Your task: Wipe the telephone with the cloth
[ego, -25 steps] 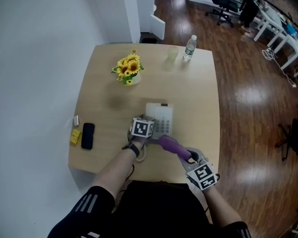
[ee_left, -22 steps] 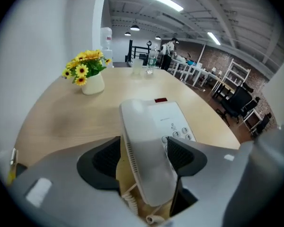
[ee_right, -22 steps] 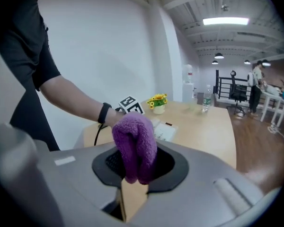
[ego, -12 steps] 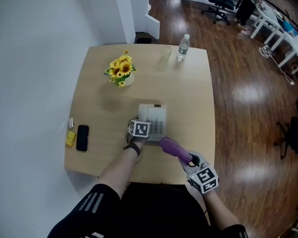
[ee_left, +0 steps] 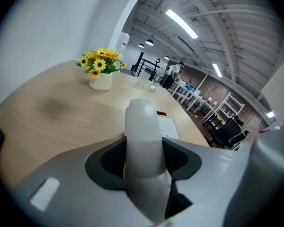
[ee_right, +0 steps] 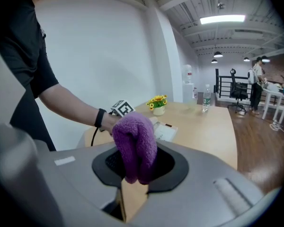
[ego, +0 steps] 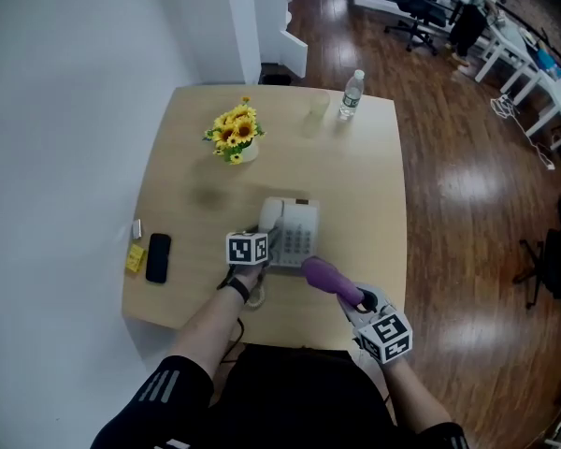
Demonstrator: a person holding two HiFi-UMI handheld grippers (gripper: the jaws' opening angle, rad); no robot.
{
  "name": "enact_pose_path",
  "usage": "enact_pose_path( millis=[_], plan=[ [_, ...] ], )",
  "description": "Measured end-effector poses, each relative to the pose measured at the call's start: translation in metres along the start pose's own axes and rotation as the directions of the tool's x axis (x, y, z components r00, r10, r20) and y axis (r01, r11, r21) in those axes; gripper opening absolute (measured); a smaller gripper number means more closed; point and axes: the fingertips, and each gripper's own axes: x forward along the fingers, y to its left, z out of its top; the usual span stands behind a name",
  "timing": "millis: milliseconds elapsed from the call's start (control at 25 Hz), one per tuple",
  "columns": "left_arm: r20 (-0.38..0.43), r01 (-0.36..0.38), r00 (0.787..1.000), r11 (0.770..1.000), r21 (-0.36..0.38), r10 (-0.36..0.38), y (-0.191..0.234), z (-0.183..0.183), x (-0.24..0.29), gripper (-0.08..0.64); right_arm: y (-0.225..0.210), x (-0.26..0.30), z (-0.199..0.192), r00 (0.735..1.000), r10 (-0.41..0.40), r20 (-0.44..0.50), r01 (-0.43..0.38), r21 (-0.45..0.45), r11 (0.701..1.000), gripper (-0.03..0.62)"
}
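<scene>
A white desk telephone [ego: 297, 234] lies on the wooden table [ego: 360, 190], its handset [ego: 269, 215] along its left side. My left gripper [ego: 265, 236] reaches in from the near side. In the left gripper view its jaws [ee_left: 143, 161] are shut on the handset [ee_left: 141, 126], with both dark pads pressed against its sides. My right gripper [ego: 352, 295] hovers just right of and nearer than the telephone. It is shut on a bunched purple cloth [ego: 325, 274], which sticks out past the jaws [ee_right: 136, 168] as a thick wad [ee_right: 135, 143].
A pot of sunflowers [ego: 235, 132] stands at the back left. A water bottle [ego: 352, 94] and a clear glass [ego: 319, 110] stand at the far edge. A black phone [ego: 157, 257] and a small yellow item [ego: 135, 258] lie near the left edge.
My left gripper has shifted a little to the left at the telephone's near-left side. The right gripper and its cloth have hardly moved.
</scene>
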Motion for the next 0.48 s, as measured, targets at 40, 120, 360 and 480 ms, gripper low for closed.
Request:
enact_pose_path(
  millis=[40,120,360,480],
  plan=[
    [0.019,0.029,0.999,1.000,0.003,-0.029,-0.002,0.004,-0.010,0.207,-0.001,0.001,0.003,1.000,-0.002,0.007,0.002,0.002,1.000,0.078],
    [0.079,0.132,0.988,0.991,-0.010,-0.131,-0.013,0.015,-0.032,0.206,-0.003,0.002,0.011,1.000,-0.005,0.025,0.005,0.002,1.000,0.078],
    [0.306,0.579,0.777,0.815,-0.007,-0.550,-0.077,0.059,-0.136,0.206,-0.012,0.013,0.073,0.993,-0.007,0.117,0.010,-0.027,1.000,0.078],
    [0.401,0.675,0.673,0.738,0.012,-0.622,-0.096,0.081,-0.188,0.206,-0.018,0.018,0.125,0.984,-0.024,0.174,0.039,-0.082,0.996,0.078]
  ],
)
